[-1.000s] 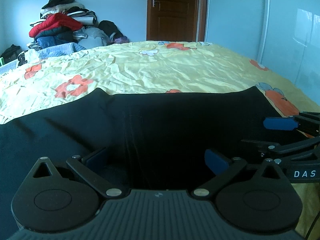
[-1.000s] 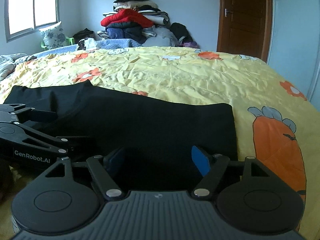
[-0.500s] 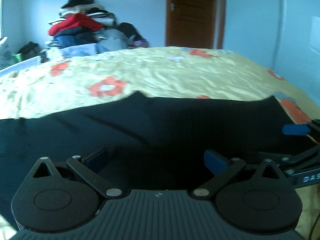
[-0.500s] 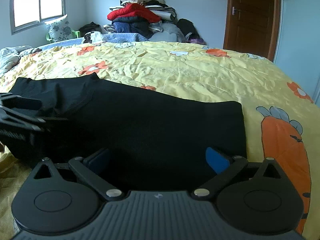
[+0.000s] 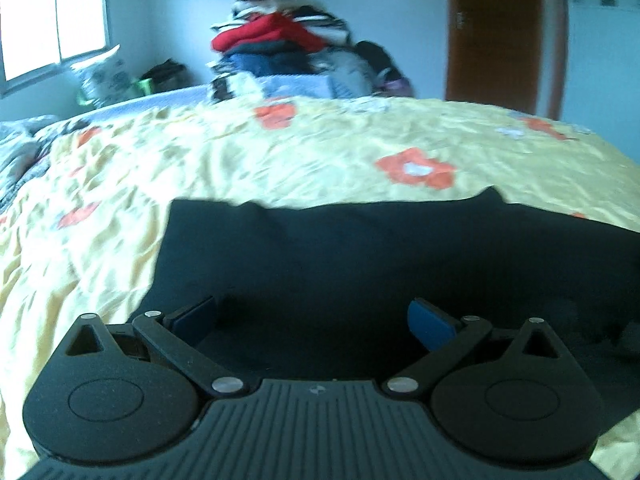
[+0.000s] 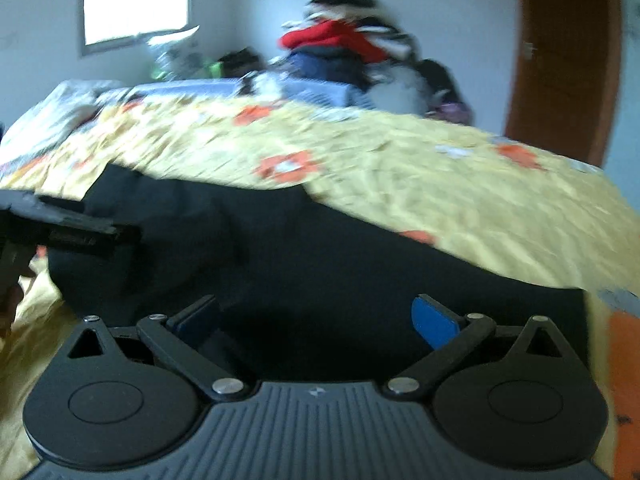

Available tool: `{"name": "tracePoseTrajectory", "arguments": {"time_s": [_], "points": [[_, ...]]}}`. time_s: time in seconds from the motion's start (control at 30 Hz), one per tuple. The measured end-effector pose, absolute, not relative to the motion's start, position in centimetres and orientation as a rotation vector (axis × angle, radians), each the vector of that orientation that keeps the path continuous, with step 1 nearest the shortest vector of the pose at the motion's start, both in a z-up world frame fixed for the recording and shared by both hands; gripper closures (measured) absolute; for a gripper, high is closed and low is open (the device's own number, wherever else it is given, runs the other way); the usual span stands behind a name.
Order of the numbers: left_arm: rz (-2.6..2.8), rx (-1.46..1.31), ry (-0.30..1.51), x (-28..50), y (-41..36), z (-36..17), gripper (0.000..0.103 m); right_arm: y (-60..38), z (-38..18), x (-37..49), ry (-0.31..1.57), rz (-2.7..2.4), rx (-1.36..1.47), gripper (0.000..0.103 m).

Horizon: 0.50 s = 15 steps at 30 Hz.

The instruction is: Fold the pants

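Note:
Black pants lie flat across the near side of a yellow flowered bedspread. They also show in the right wrist view. My left gripper is open and empty, low over the pants near their left end. My right gripper is open and empty, low over the pants further right. The left gripper's body shows at the left edge of the right wrist view. Both views are blurred by motion.
A tall pile of clothes stands at the far side of the bed. A brown door is at the back right, a window at the back left. Grey bedding lies at the left.
Both grippers have swung to the left along the pants; the pants' left end now shows in the left wrist view. The right gripper's jaws widened a second ago and stay open.

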<state>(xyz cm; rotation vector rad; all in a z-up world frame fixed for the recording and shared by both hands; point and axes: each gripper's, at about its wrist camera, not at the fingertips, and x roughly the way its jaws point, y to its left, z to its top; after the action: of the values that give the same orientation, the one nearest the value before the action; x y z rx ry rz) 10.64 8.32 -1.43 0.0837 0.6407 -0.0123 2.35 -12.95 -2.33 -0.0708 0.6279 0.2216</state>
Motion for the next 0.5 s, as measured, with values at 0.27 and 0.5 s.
{"name": "tracePoseTrajectory", "arguments": {"time_s": [0.27,0.5], "points": [[-0.001,0.097,0.634,10.4,9.5,-1.7,0.0,-9.5,-3.9,3.2,0.716,0.206,-0.149,0.0],[0.126,0.05,0.577,9.5,13.1,0.0,0.0,-3.6,-0.5,1.0,0.517,0.271,-0.388,0.0]]}}
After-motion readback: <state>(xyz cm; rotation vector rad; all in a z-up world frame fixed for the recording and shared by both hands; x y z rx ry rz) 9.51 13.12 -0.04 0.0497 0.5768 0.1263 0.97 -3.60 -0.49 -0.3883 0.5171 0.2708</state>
